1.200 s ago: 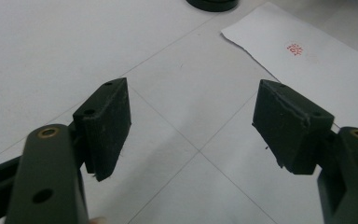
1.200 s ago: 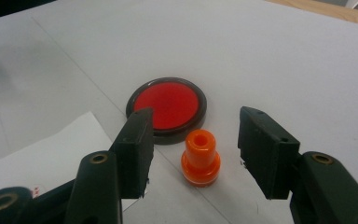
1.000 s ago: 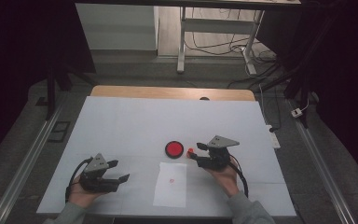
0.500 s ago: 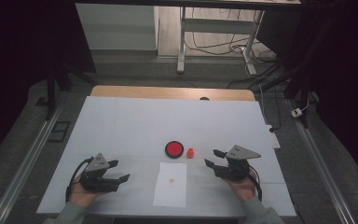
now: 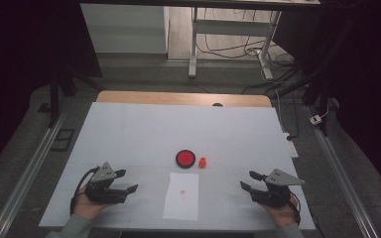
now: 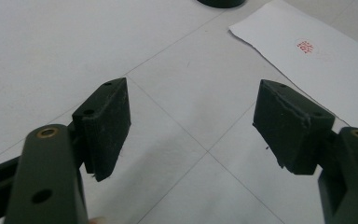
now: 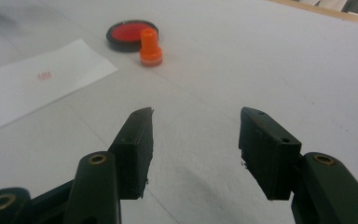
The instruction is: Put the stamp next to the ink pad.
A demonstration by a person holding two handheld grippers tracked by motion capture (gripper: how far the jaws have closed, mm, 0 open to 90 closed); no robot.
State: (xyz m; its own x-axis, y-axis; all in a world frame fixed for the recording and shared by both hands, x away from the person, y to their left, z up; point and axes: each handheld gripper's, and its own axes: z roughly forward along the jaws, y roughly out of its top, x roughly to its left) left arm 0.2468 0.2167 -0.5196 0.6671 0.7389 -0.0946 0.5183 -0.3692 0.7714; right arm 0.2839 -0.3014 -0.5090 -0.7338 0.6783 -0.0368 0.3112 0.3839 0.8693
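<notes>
A small orange stamp stands upright on the white table, just right of a round red ink pad in a black case. In front of them lies a white paper sheet bearing a small red stamp mark. My left gripper rests at the front left of the table, open and holding nothing. Over at the front right, my right gripper is open too, well apart from the stamp.
The white table ends at a wooden strip along its far edge. A white power strip lies at the right edge. Beyond the table stand metal legs and cables on the floor.
My right gripper let go of the orange stamp beside the ink pad and drew back to the front right, open. The left gripper has stayed put.
</notes>
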